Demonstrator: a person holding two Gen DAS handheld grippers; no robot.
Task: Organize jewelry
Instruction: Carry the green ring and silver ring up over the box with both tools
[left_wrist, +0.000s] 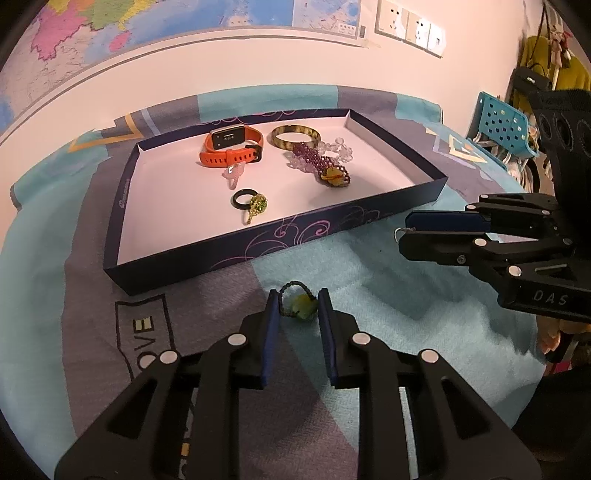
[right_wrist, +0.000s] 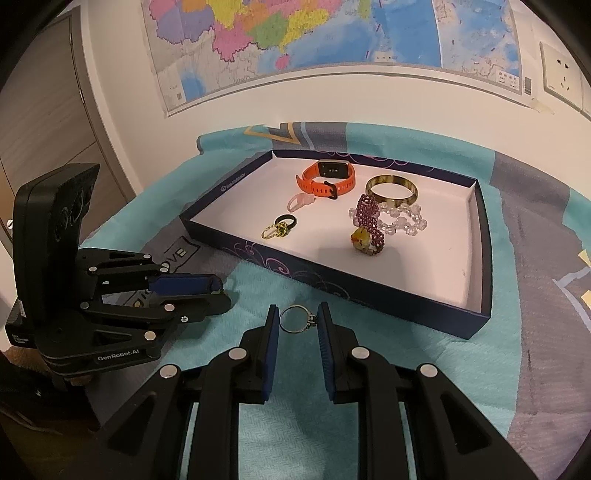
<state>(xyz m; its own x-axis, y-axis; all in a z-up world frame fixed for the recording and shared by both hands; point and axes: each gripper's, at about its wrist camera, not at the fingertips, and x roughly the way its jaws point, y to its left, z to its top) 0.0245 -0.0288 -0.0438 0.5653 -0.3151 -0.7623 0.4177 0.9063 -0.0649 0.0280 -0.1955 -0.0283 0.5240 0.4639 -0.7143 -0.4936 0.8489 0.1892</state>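
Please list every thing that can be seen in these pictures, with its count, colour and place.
tray: one, dark blue, white inside, on cloth
watch: one, orange, tray rear
bangle: one, brown-yellow, beside watch
beaded bracelets: purple and clear, tray right
rings: black, gold-green, pink, tray middle
cloth: one, teal-grey, under everything
map: one, multicoloured, wall
sockets: white, wall
beaded ring: one, dark with yellow-green stone, between left hand-held gripper pads
metal ring: one, silvery, held in right hand-held gripper

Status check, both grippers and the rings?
Left gripper shut on beaded ring. Right gripper shut on metal ring. Tray ahead, path clear.
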